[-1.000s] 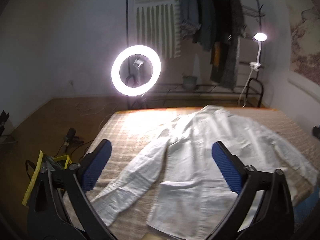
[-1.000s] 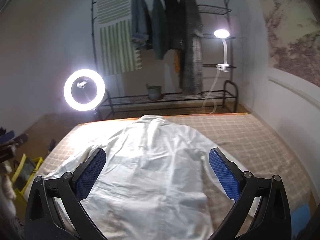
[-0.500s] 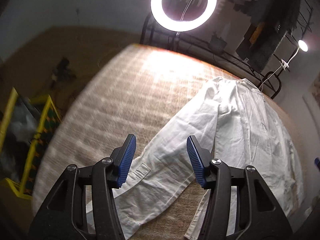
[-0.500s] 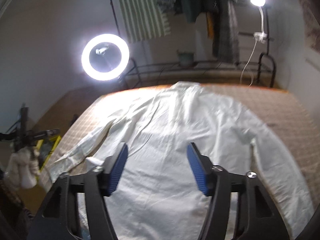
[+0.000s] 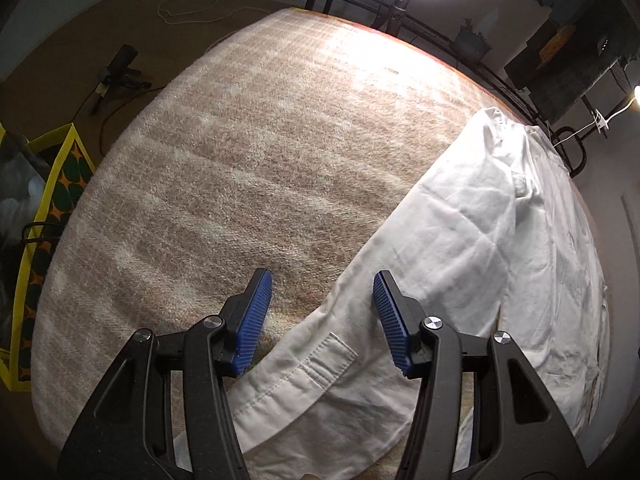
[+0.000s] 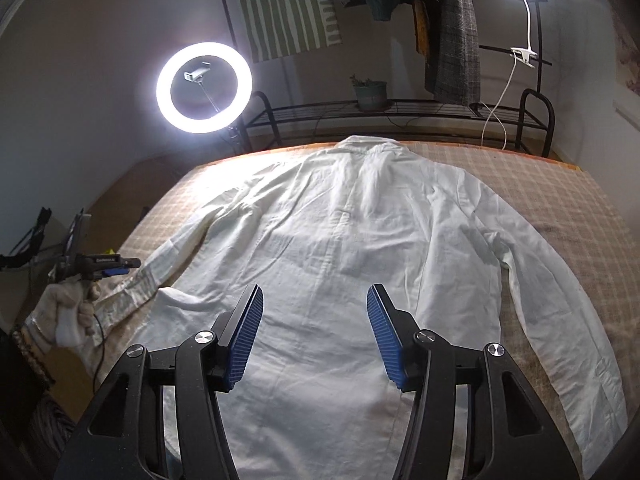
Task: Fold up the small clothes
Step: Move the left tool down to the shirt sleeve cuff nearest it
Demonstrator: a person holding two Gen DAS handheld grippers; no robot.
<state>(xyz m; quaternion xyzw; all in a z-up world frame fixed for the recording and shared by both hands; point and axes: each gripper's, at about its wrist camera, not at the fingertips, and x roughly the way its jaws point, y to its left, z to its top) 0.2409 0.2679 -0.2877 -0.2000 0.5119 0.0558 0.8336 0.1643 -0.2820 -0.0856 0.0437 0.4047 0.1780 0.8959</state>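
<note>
Left wrist view looks steeply down, close over the bed's [image 5: 248, 152] left edge; right wrist view faces its far edge from higher. Both share the white shirt [image 6: 340, 240].

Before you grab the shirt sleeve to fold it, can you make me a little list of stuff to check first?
1. White shirt spread flat on the checked blanket, collar at the far edge: ok.
2. Left gripper over the sleeve cuff: ok.
3. Left gripper open, nothing pinched: ok.
4. Right gripper open above the shirt's lower back: ok.
5. Both sleeves lying out to the sides, not tucked under: ok.
6. Whether the left pads already touch the cloth: cannot tell.
</note>
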